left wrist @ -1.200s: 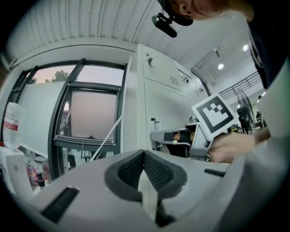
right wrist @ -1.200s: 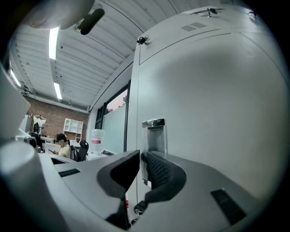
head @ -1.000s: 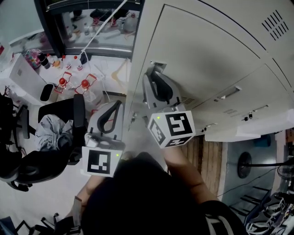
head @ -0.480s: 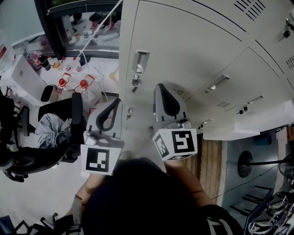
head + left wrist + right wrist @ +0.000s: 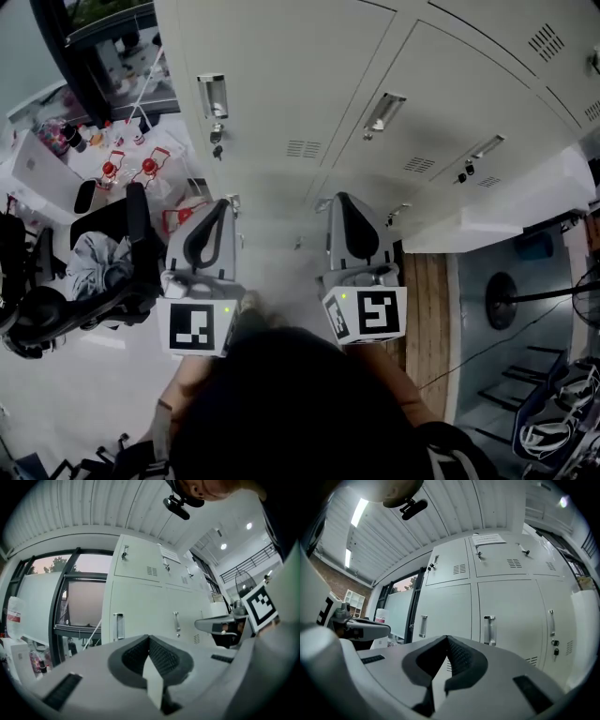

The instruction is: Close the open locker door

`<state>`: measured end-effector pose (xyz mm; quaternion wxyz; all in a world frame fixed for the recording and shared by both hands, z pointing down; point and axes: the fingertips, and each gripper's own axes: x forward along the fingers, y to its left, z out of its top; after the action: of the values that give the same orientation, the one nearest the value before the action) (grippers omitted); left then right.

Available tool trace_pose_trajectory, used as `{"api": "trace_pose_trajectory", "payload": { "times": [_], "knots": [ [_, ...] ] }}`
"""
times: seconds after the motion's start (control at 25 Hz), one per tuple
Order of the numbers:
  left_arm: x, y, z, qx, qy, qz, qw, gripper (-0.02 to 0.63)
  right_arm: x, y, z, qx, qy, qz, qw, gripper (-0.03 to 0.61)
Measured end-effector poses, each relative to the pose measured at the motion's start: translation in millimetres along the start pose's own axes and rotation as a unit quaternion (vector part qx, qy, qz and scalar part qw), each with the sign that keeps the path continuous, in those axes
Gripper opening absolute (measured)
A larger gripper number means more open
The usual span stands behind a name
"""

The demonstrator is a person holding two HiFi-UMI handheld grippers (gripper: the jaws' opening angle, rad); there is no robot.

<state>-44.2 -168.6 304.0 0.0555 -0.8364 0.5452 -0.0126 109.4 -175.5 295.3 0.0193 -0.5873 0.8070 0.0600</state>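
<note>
Okay so, materials first. The lockers (image 5: 450, 84) are painted sheet metal, pale cream-grey, smooth and matte. Their flat rectangular fronts are split by thin dark seams.

The locker door (image 5: 272, 66) is the left-hand one, up around 12 o'clock in the head view, just above both grippers. It looks fully closed: it sits flush with its neighbours, with even seams and no edge sticking out. A shiny recessed metal handle (image 5: 213, 96) sits at its 9 o'clock edge, with a small dark lock bit under it. A little block of vent slots (image 5: 303, 148) is punched in towards 5 o'clock.

The left gripper (image 5: 225, 202) is a light grey plastic shell with a rounded teardrop cutout. Its pads (image 5: 164, 656) are dark ribbed rubber. The tips are pressed together with nothing between them, and it's apart from the door.

The right gripper (image 5: 342, 197) has the same build, also pinched fully closed and empty. It points at the lockers without touching them.

Each one carries a white marker cube (image 5: 200, 328) with black squares at its 6 o'clock end.

Off at 9 o'clock there's a black chair (image 5: 112, 272) with grey fabric heaped on it. Brown floor boards (image 5: 422, 309) run at 4 o'clock.
</note>
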Motion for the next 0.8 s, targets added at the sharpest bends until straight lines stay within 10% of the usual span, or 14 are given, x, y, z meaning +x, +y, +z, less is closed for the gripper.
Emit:
{"api": "trace_pose_trajectory", "payload": {
  "times": [0.8],
  "knots": [
    [-42,-61,-2,0.029,0.006,0.021,0.9993,0.002,-69,-6,-15,0.002,-0.013,0.027,1.000,0.015]
  ]
}}
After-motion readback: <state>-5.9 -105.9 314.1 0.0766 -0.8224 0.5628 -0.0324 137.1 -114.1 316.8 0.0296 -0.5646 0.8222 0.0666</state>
